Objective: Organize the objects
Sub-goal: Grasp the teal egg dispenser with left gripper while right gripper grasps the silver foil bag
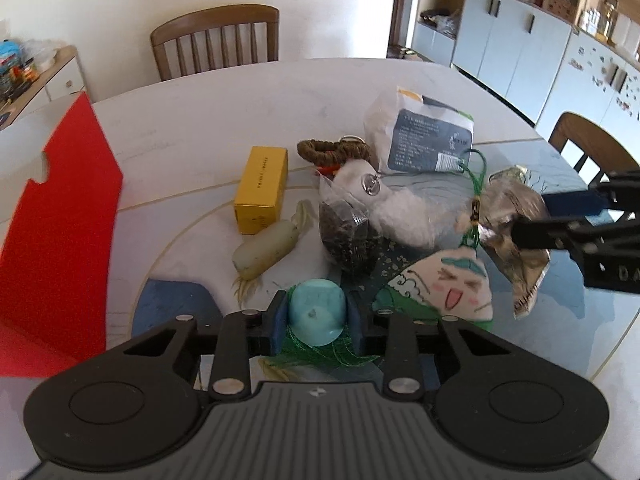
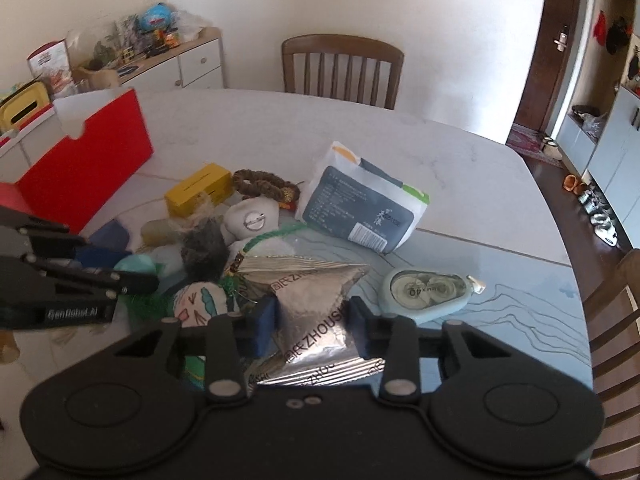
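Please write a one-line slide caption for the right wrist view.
Right gripper shut on a silver foil packet, beside a correction tape dispenser on the cluttered table.

The crinkled silver foil pouch (image 2: 316, 312) reads "ZHOUSH" – letters cut off at its edge. At nine o'clock, the black left gripper (image 2: 132, 276) body carries "GenRobot.AI".

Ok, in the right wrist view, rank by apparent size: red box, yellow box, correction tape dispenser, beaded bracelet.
1. Red box
2. Correction tape dispenser, though it sits nearer the camera
3. Yellow box and beaded bracelet look alike; not ranked.
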Tool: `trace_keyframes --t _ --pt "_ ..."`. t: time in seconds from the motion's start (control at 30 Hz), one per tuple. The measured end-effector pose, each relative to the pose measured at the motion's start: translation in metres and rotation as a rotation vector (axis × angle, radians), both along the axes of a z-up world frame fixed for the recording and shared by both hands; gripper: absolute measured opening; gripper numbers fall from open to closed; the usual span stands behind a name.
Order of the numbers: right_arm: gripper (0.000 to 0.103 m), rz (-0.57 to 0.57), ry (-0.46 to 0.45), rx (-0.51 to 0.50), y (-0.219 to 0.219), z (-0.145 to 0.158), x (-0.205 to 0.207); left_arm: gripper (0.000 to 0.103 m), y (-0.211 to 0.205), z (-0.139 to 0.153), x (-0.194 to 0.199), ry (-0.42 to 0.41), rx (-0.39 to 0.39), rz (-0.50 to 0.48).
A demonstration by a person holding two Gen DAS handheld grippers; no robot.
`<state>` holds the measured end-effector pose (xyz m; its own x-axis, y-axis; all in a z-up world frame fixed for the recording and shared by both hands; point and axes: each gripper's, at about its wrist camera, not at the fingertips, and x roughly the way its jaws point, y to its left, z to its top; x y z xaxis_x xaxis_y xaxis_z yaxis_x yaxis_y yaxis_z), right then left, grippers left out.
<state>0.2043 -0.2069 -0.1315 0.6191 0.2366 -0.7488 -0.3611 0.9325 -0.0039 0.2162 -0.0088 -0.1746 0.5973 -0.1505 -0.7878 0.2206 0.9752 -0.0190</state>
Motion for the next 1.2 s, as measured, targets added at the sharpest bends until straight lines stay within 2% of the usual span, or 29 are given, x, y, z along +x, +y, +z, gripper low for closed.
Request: trace_keyframes --t 0.1,0.4,0.6,0.73,0.8,0.9,1.07,1.2 --pt "0.038 0.001 -0.013 -0.023 -0.003 0.006 -0.009 0.03 0.004 0.007 -0.008 -0.009 -0.009 0.016" --pt "0.038 -0.002 -0.142 -0.206 -0.008 0.018 -0.035 0.03 0.02 0.031 -0.031 -0.03 -0.056 0.068" --pt "0.037 -0.01 -0.097 -0.329 -0.01 0.007 -0.045 0.03 0.039 0.042 -0.038 -0.044 -0.104 0.074" --pt "0.037 -0.086 -0.03 -0.34 -0.017 -0.006 -0.049 0.03 0.05 0.043 -0.04 -0.045 -0.119 0.049" --pt "0.037 -0.123 0.013 -0.324 -0.019 -0.012 -0.053 0.03 0.054 0.043 -0.04 -0.043 -0.118 0.035" --pt "0.037 -0.16 0.058 -0.247 -0.02 -0.012 -0.06 0.03 0.061 0.043 -0.041 -0.028 -0.135 0.008" --pt "0.038 -0.193 0.049 -0.102 -0.004 0.011 -0.069 0.03 0.071 0.048 -0.047 -0.043 -0.141 -0.056" --pt "0.038 -0.157 0.037 0.0 0.025 0.025 -0.069 0.03 0.079 0.049 -0.048 -0.049 -0.149 -0.086"
